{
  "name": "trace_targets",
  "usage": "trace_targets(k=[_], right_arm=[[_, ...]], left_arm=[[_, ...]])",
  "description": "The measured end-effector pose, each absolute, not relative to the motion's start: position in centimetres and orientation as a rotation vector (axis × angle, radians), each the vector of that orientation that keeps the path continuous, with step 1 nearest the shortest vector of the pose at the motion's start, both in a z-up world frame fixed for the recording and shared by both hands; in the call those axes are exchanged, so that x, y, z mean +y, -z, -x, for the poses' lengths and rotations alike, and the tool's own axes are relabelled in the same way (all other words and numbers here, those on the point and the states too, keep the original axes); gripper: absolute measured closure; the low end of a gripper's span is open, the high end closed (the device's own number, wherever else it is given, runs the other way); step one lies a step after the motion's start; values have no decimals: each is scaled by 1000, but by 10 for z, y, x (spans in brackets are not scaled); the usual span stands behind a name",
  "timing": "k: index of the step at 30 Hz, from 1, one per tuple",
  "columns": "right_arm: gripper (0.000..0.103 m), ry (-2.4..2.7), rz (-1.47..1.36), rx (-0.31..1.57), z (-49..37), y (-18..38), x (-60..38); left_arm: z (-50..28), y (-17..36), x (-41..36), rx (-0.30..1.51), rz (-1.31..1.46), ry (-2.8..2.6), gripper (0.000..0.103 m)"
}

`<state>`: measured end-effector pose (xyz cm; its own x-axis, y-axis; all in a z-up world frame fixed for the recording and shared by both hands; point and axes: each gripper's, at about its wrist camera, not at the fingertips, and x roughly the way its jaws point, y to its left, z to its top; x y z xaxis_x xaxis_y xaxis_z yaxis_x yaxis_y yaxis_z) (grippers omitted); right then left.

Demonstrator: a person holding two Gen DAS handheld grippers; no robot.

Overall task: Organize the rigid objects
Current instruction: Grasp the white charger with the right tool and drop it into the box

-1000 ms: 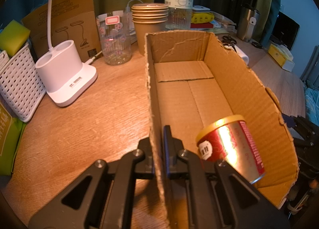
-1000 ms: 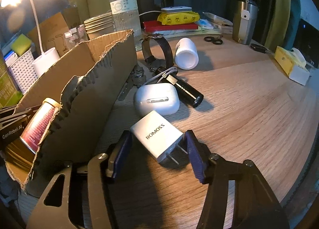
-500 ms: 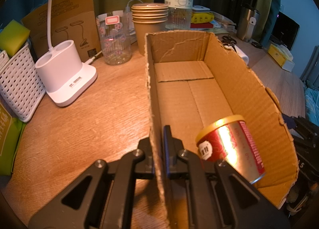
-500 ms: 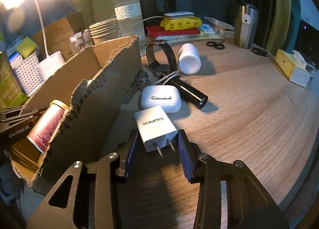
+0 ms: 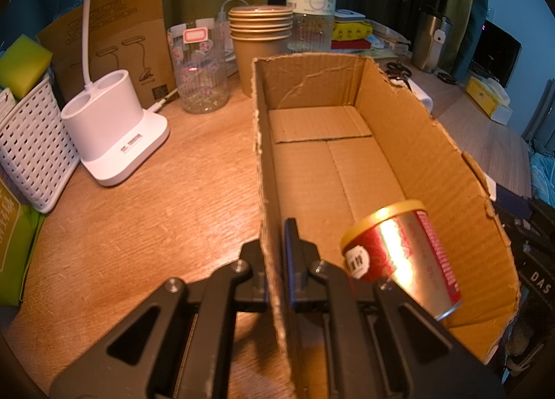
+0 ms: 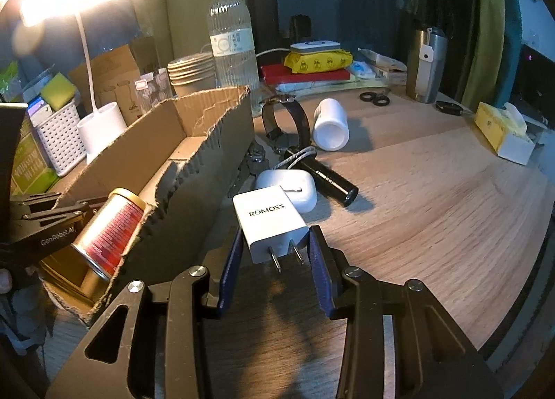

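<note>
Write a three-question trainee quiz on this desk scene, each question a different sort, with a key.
1. True or false: the left gripper is shut on the near wall of the cardboard box.
2. Multiple choice: what lies inside the box? A) a white bottle B) a red can with a gold lid C) a black flashlight
3. Fill in: the right gripper holds a white charger whose two ______ point back toward the camera.

Key
1. True. The fingers pinch the wall from both sides.
2. B. The white bottle and black flashlight lie on the desk outside the box.
3. prongs
</note>
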<state>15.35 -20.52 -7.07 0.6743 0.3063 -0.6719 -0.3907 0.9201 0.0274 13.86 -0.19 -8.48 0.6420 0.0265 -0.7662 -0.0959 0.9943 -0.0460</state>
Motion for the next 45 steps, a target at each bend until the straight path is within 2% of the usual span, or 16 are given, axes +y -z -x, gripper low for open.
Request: trace_targets(k=[18, 45], right_arm=[[63, -490, 114, 612, -119, 26, -191], [62, -566, 206, 647, -105, 39, -147]], left_arm=[[-139, 85, -1, 871, 86, -69, 96], [-139, 83, -3, 870, 85, -69, 96]])
